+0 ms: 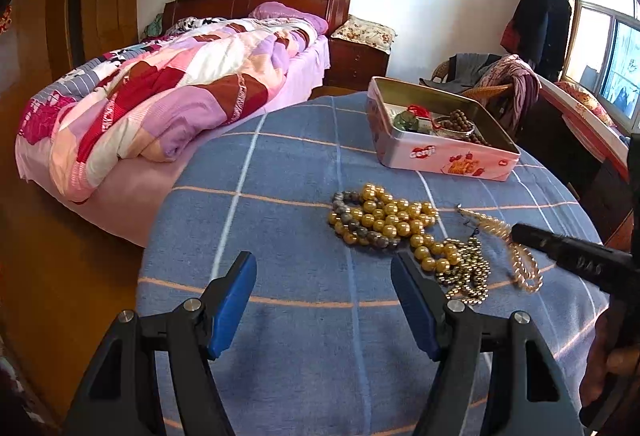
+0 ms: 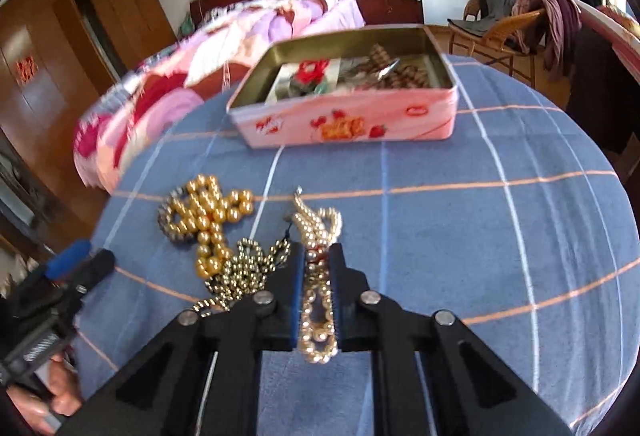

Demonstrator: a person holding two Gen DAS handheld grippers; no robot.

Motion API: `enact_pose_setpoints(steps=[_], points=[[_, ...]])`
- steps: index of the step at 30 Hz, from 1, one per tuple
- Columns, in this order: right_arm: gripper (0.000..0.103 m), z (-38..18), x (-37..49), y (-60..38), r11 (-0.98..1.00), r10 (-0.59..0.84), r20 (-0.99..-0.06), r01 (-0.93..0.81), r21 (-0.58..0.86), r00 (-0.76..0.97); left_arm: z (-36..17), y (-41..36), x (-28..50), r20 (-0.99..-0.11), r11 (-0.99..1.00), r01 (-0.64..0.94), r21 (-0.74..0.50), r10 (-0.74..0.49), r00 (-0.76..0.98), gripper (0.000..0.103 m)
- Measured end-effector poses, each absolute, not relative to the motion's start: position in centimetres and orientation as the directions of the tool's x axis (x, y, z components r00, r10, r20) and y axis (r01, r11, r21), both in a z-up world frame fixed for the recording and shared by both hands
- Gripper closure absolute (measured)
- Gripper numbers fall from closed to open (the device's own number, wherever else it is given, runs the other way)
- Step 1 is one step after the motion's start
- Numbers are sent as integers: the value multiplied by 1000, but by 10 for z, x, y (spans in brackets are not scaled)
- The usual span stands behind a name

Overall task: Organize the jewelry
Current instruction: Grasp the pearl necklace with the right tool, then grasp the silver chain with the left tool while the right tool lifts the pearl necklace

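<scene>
A pile of jewelry lies on the blue checked cloth: a large gold bead necklace over a grey bead bracelet, a small dark gold bead chain, and a pale pearl necklace. My right gripper is shut on the pearl necklace, whose loops show between its blue pads; it enters the left wrist view from the right. My left gripper is open and empty, just in front of the pile. A pink tin box holding other jewelry stands behind.
The cloth-covered table is round, with its edge dropping off at left and right. A bed with a patchwork quilt stands left. A wicker chair with clothes and a window lie at the right.
</scene>
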State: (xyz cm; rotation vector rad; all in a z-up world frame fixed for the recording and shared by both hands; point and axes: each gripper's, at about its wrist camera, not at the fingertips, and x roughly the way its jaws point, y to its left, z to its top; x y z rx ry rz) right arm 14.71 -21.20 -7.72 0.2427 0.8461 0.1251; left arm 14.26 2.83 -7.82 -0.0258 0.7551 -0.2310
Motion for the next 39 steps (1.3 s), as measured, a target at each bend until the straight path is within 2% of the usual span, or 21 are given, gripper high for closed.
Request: enact_pose_setpoints(steps=[5, 10, 12, 14, 20, 22, 26, 30, 31, 32, 33, 37, 38, 39], points=[[96, -66, 147, -218, 967, 187, -698, -4, 256, 691, -77, 11, 140, -676, 953, 280, -115, -282, 681, 33], [88, -76, 157, -214, 959, 235, -720, -37, 280, 653, -79, -4, 142, -690, 940, 313, -135, -316, 651, 33], [65, -82, 160, -210, 965, 229, -738, -48, 258, 635, -81, -9, 142, -701, 932, 329, -153, -337, 628, 33], [59, -89, 167, -201, 975, 204, -760, -62, 211, 617, -82, -14, 139, -708, 924, 350, -157, -352, 612, 33], [62, -97, 171, -185, 991, 126, -787, -108, 76, 604, -87, -35, 132, -731, 893, 422, -158, -393, 557, 33], [88, -99, 172, -188, 992, 119, -796, -103, 72, 593, -88, -39, 132, -737, 888, 426, -174, -404, 542, 33], [87, -99, 166, -204, 997, 71, -791, -37, 61, 608, -91, -49, 135, -748, 887, 418, -198, -412, 520, 33], [87, -87, 155, -228, 992, 72, -758, 36, 125, 648, -99, -58, 144, -776, 901, 376, -217, -393, 493, 34], [87, -85, 153, -231, 990, 67, -752, 47, 130, 656, -99, -61, 145, -775, 906, 373, -201, -380, 505, 37], [96, -83, 152, -232, 989, 66, -747, 54, 136, 662, -99, -66, 146, -782, 906, 381, -184, -369, 502, 42], [98, -81, 150, -235, 987, 74, -742, 58, 151, 666, -99, -71, 148, -787, 908, 386, -166, -358, 502, 45], [97, -78, 148, -239, 980, 85, -729, 74, 184, 679, -99, -84, 157, -799, 915, 388, -107, -311, 514, 61], [97, -79, 148, -239, 981, 82, -732, 75, 180, 676, -99, -86, 158, -801, 913, 396, -102, -311, 511, 80], [97, -80, 148, -241, 981, 82, -737, 78, 180, 671, -99, -86, 159, -801, 909, 403, -108, -320, 507, 92]])
